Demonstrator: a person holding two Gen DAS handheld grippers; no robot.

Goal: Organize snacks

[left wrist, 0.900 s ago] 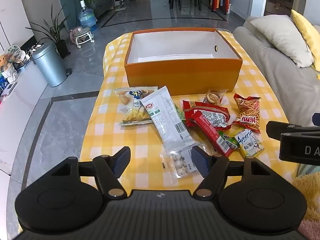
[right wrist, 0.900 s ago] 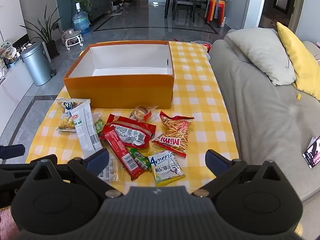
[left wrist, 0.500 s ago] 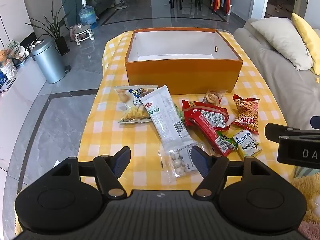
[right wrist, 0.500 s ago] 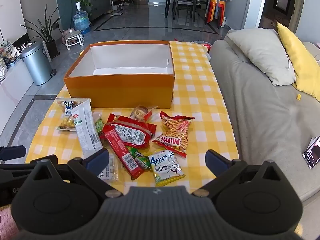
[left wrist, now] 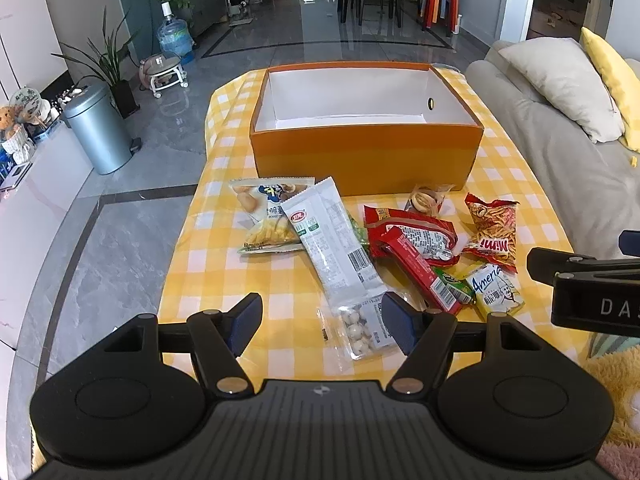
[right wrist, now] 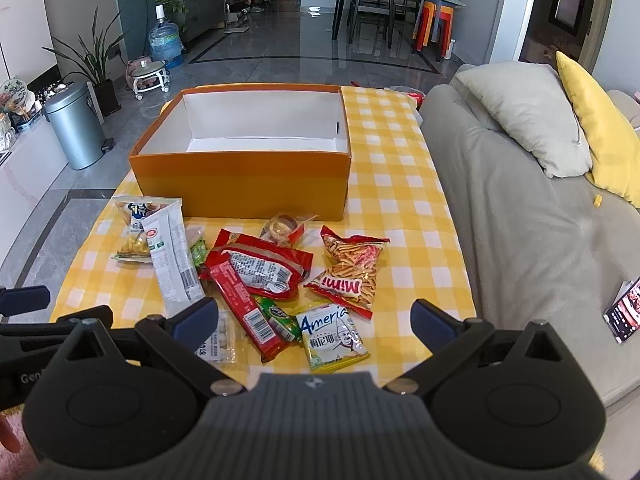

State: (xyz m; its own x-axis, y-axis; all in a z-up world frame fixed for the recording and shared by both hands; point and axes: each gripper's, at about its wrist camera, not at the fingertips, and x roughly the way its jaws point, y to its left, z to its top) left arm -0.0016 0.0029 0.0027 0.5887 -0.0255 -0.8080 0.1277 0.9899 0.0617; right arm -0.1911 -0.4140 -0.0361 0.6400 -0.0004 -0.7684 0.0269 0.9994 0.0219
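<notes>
An open orange box (left wrist: 364, 152) (right wrist: 240, 180) with a bare white inside stands at the far end of a yellow checked table. Several snack packets lie in front of it: a long white packet (left wrist: 336, 240) (right wrist: 172, 256), a red bar (left wrist: 420, 268) (right wrist: 244, 304), a red Mimi bag (left wrist: 490, 232) (right wrist: 352, 272) and a yellow-green America packet (left wrist: 496, 290) (right wrist: 334, 338). My left gripper (left wrist: 320, 326) is open and empty above the near table edge. My right gripper (right wrist: 316, 320) is open and empty, just short of the America packet.
A grey sofa (right wrist: 520, 208) with grey and yellow cushions runs along the table's right side. A metal bin (left wrist: 98, 132) and plants stand on the floor to the left. A phone (right wrist: 624, 310) lies on the sofa.
Both grippers have drifted slightly, the view shifting a little. The snacks and the box have not moved. Both grippers stay open.
</notes>
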